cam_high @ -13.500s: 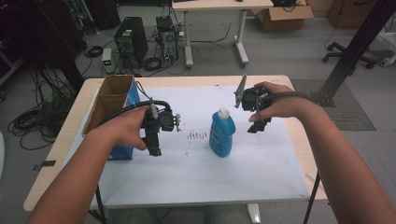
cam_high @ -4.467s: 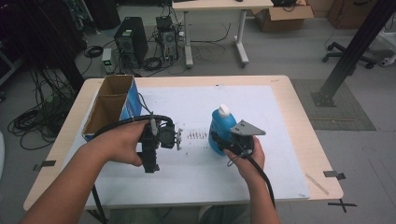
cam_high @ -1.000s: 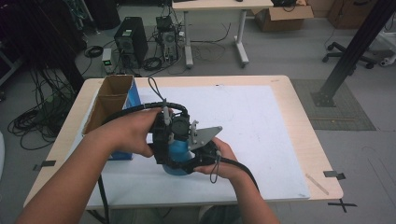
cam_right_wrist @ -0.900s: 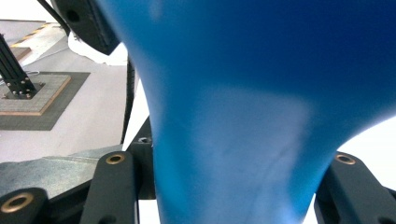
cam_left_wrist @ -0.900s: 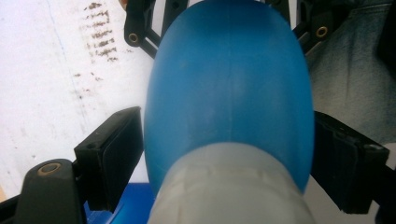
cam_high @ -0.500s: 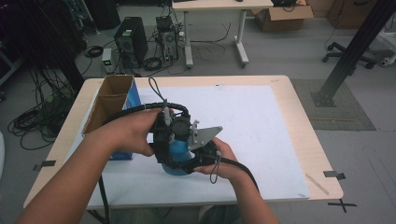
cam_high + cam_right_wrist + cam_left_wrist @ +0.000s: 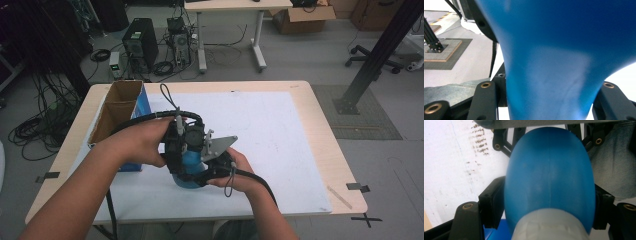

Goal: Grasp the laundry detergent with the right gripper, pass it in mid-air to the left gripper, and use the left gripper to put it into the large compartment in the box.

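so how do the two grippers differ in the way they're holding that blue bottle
In the high view, the left gripper comes in from the bottle's left, the right gripper from its right. The left gripper's fingers clamp the blue bottle across its wide rounded body; the right gripper's fingers sit either side of a narrower waisted part. Both are shut on the bottle.

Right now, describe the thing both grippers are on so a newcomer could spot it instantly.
Start at the wooden table with the white sheet over its top. Near the sheet's front edge, right of the open cardboard box, the left gripper and right gripper meet on a blue plastic bottle. It is the only rounded, glossy blue thing there, with a pale neck.
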{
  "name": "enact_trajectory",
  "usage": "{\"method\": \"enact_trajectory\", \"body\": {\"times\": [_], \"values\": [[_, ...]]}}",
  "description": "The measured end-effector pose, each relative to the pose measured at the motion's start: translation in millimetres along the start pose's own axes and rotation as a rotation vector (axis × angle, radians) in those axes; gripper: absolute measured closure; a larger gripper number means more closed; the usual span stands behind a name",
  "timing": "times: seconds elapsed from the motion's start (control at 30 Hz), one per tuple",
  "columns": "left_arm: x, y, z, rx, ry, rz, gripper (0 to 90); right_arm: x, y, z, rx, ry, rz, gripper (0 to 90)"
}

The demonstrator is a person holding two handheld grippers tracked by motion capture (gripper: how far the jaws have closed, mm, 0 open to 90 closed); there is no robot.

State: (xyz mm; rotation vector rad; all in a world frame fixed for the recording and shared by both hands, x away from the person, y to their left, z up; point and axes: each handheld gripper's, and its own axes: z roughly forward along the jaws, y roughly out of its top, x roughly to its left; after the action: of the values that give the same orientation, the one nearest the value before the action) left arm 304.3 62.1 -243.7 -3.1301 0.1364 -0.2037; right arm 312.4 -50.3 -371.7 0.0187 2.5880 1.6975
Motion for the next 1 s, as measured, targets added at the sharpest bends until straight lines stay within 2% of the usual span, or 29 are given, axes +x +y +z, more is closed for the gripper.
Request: {"method": "enact_trajectory", "body": {"times": [0.17, 0.4, 0.73, 0.83, 0.97, 1.0], "values": [[-0.3, 0.3, 1.1, 0.004, -0.017, 0.002, 37.0, 0.4, 0.9, 0.2, 0.005, -0.005, -0.005, 45.2], [-0.3, 2.7, 0.2, 0.017, -0.014, -0.007, 38.4, 1.0, 1.2, -0.4, 0.01, -0.017, -0.007, 45.3], [-4.4, 7.1, -3.4, 0.044, -0.001, -0.02, 39.2, 2.2, 4.3, -2.3, 0.007, -0.024, -0.037, 45.3], [-6.0, 8.2, -3.1, 0.049, 0.01, -0.009, 39.3, 2.8, 3.4, -2.3, 0.005, -0.03, -0.04, 44.9], [-8.3, 10.9, -2.1, 0.063, 0.021, -0.001, 39.3, 2.7, 0.5, -1.9, -0.01, -0.032, -0.021, 43.2], [-8.0, 12.8, -1.4, 0.068, 0.025, -0.005, 39.3, 3.3, -1.1, -2.4, -0.031, -0.019, 0.015, 36.2]]}}
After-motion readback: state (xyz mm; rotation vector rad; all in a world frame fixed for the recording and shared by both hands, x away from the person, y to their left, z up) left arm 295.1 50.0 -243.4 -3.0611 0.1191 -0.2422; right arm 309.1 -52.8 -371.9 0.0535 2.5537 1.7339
